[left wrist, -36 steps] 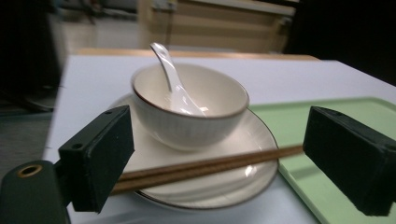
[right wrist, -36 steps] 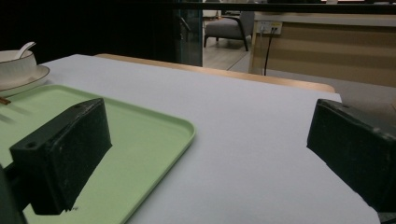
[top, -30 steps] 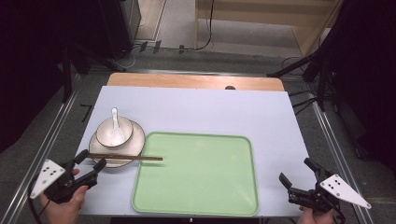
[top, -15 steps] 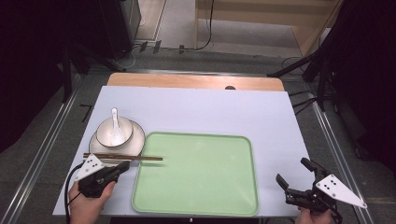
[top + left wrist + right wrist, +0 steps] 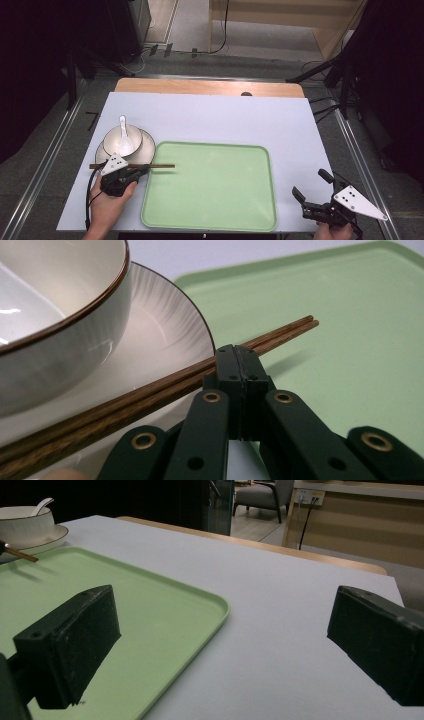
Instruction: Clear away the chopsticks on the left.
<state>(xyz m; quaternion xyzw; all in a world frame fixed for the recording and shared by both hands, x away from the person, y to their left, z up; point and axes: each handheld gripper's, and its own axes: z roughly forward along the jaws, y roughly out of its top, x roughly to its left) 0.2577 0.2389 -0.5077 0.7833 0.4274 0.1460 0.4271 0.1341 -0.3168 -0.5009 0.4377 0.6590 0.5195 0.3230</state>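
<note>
- The table (image 5: 215,120) carried a pale cover, with a green tray (image 5: 215,185) lying flat near the person's edge; the tray held nothing.
- A plate (image 5: 142,147) stood just left of the tray, with a bowl (image 5: 117,140) on it and a white spoon (image 5: 123,132) in the bowl.
- A pair of wooden chopsticks (image 5: 132,166) lay across the plate's near rim, tips reaching over the tray's left edge.
- The left gripper (image 5: 134,172) sat at the chopsticks with its jaws pressed together; in the left gripper view they appeared closed beside the sticks, not around them.
- The right gripper (image 5: 310,192) hovered near the tray's right corner, jaws spread wide, holding nothing.
- Judgement: work was at an early stage. Nothing had been moved onto the tray; the chopsticks were not yet lifted or firmly gripped.
- No brand, label or legible writing was found.
</note>
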